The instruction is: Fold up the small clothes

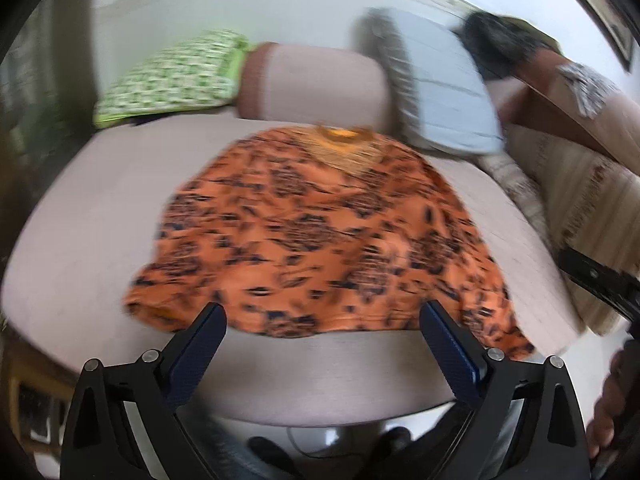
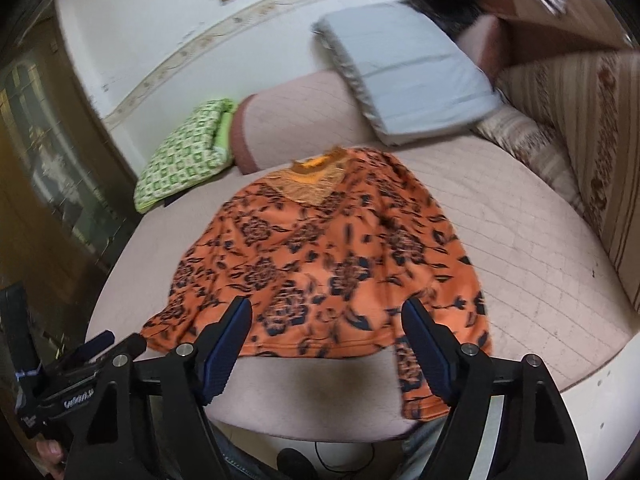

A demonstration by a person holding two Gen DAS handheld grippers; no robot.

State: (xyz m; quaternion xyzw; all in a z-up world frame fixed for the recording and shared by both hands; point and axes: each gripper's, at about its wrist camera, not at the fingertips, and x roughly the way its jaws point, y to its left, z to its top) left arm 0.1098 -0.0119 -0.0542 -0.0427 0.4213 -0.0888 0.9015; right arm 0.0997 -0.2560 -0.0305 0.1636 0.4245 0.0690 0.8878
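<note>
One orange top (image 2: pixel 320 264) spread flat on a pinkish bed (image 2: pixel 540 280).
Its collar lies toward 12 o'clock, its hem at 6, one sleeve seemingly draping over the near edge at 5. Both the left gripper (image 1: pixel 322 320) and right gripper (image 2: pixel 326 316) hover above the hem, jaws apart, holding nothing. Green checked pillow (image 2: pixel 184 156) sits at 10 o'clock, grey pillow (image 2: pixel 408 80) at 1.
</note>
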